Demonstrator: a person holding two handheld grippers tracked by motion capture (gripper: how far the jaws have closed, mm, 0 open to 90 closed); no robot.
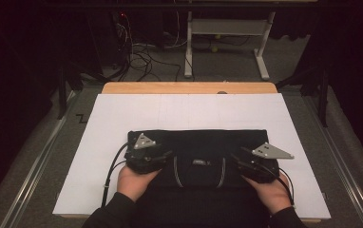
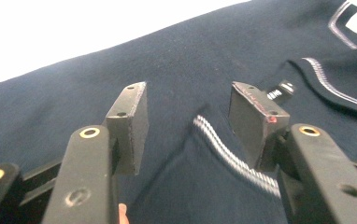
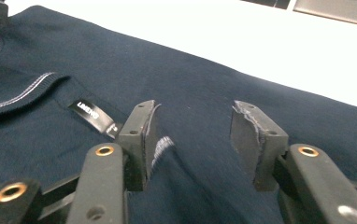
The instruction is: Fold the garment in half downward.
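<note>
A dark navy folded garment with a white-striped collar and a neck label lies on the white sheet at the near middle. My left gripper hovers over the garment's left part, its jaws open just above the cloth and a collar stripe between them. My right gripper is over the right part, also open, with dark cloth beneath it and the label to its left. Neither pair of pads presses on the fabric.
The white sheet covers a wooden table whose far edge shows. Beyond it stand a white desk frame and loose cables on the floor. Metal rails run along both sides.
</note>
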